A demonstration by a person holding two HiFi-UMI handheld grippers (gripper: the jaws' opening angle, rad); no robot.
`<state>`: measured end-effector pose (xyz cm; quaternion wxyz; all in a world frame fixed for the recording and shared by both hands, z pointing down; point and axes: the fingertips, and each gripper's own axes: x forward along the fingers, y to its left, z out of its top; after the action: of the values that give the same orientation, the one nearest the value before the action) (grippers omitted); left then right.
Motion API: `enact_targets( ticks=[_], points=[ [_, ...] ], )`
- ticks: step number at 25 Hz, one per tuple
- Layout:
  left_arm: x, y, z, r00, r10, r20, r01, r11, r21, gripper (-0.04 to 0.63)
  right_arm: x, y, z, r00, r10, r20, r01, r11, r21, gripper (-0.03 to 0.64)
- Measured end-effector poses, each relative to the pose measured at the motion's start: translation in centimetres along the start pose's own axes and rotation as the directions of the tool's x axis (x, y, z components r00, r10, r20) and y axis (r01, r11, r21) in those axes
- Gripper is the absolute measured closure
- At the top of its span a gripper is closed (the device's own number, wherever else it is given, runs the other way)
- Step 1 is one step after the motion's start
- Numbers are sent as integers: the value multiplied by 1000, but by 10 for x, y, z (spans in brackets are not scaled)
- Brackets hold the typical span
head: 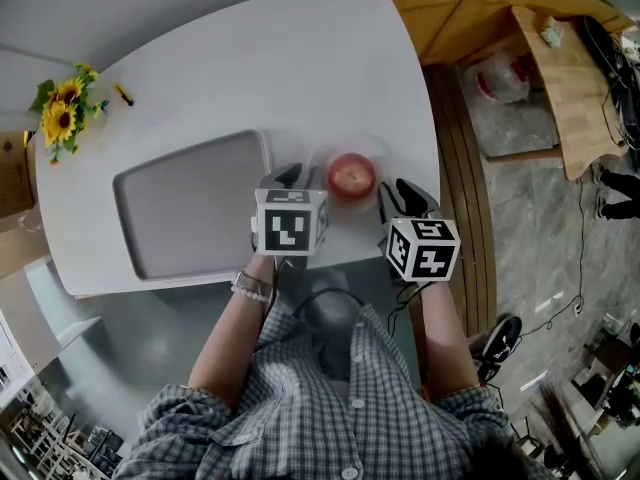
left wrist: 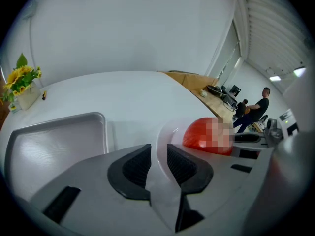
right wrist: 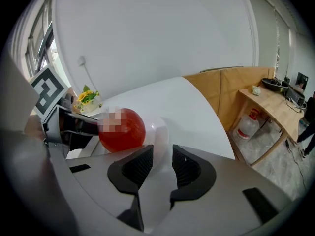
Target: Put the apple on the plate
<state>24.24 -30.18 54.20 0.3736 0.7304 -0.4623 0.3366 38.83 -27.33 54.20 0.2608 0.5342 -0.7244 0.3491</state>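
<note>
Now, apple [head: 351, 177]: I see it red and round on the plate [head: 318, 160], close to the table's near edge, right of the middle.
Apple's axis: the stem dimple faces straight up at my head view; the fruit is too round for any longer side to show.
Plate: clear, flat on the table [head: 250, 78], just right of the tray [head: 190, 208].
Left gripper [head: 293, 175]: at the plate's left rim; in its own view the jaws are drawn close on that rim, which fills the narrow gap.
Right gripper [head: 400, 193]: at the plate's right rim, its jaws likewise pinched on the rim, with the apple just beyond on the left.
Table: white with rounded corners; the grey tray lies toward the left edge, and sunflowers [head: 60, 113] stand at the far left corner.
Room: a wooden desk [head: 570, 88] and a water jug [head: 500, 78] beyond the table's right edge, a grey floor, a white wall behind.
</note>
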Motion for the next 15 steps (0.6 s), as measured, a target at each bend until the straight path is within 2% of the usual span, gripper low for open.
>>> enact_targets(
  ticks=[10, 15],
  points=[
    [13, 1, -3, 992, 80, -96, -78, 997, 25, 511, 8, 2, -4, 999, 28, -36, -26, 997, 66, 517],
    [14, 0, -2, 990, 68, -120, -68, 998, -3, 511, 8, 1, -5, 998, 47, -46, -42, 993, 106, 517]
  ],
)
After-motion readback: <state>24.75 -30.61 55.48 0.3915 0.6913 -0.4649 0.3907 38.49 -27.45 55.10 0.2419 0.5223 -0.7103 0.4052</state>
